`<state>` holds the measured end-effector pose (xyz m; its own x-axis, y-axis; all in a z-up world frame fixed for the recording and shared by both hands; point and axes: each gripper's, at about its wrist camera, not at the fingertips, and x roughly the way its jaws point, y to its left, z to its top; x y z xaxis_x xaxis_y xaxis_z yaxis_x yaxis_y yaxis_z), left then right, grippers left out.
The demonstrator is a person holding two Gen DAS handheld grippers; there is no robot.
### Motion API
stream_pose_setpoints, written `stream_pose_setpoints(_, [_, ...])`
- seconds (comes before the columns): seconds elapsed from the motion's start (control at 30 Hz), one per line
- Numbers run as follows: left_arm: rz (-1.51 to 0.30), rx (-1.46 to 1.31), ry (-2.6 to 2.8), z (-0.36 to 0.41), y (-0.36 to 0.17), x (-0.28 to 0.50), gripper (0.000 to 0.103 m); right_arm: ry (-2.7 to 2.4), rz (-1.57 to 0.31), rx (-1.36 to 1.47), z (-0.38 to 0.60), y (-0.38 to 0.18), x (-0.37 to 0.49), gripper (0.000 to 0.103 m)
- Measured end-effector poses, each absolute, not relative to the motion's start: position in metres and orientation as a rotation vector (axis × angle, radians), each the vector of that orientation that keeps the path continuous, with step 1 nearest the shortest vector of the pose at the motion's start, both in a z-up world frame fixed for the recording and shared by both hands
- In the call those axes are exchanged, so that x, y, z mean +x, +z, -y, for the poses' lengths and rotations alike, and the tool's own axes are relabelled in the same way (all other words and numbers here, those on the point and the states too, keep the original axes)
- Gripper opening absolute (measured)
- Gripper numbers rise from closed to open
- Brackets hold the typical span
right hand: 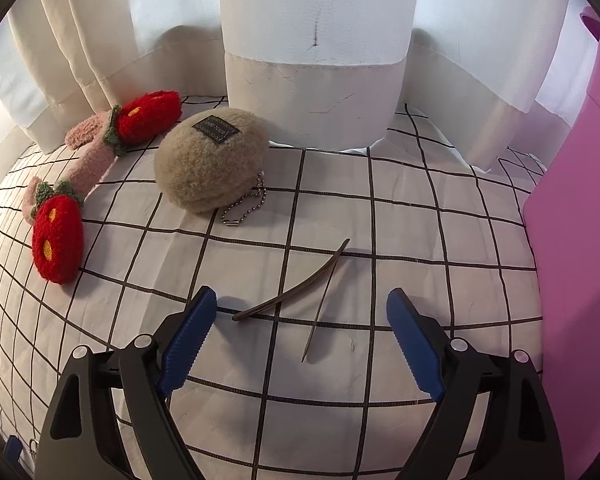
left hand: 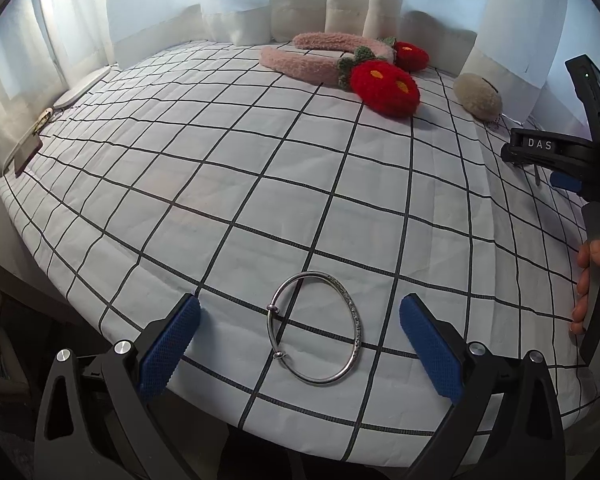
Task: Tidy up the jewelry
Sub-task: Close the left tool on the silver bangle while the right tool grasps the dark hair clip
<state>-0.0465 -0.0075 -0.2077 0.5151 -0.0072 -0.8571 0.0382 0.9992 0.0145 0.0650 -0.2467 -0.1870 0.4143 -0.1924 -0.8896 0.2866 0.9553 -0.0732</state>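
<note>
— Where was the jewelry?

— The silver bangle (left hand: 314,327) lay flat on the checked cloth (left hand: 228,168), in the gap between the left gripper (left hand: 300,340)'s blue pads (left hand: 168,344), touching neither. The jaws stood wide apart, released, holding nothing.

— And the other side?

— The right gripper (right hand: 300,336) was spread the same way, grasping nothing. A thin dark hairpin (right hand: 300,292), forked into two prongs, lay on the cloth just ahead of and between its fingertips (right hand: 190,340), one prong ending close to the left one.

— Anything further out?

— Beyond the pin sat a fuzzy tan pouch (right hand: 210,160) with a ball chain (right hand: 246,202), then a pink headband (right hand: 88,152) with red knitted flowers off to the left of the fingers. A pink box (right hand: 576,240) stood to their right, with white curtains (right hand: 316,60) behind everything.
</note>
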Motion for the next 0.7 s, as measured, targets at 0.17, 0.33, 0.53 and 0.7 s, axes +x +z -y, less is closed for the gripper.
stream_pose_setpoints(0.17, [-1.021,0.047,-0.053,0.012,-0.205,-0.052,0.085,-0.285,-1.107,0.093,0.244,-0.187,0.061,0.081])
stream_pose_setpoints(0.33, [-1.012,0.071,-0.101,0.020,-0.201,-0.056,0.068,-0.267,-1.102,0.077,0.236,-0.187,0.055,0.064])
stream_pose_setpoints(0.53, [-1.003,0.076,-0.144,0.021,-0.199,-0.056,0.041,-0.256,-1.101,0.076,0.236,-0.180,0.056,0.040])
stream_pose_setpoints(0.7, [-1.010,0.052,-0.165,0.017,-0.198,-0.054,0.040,-0.249,-1.098,0.096,0.242,-0.179,0.057,0.039])
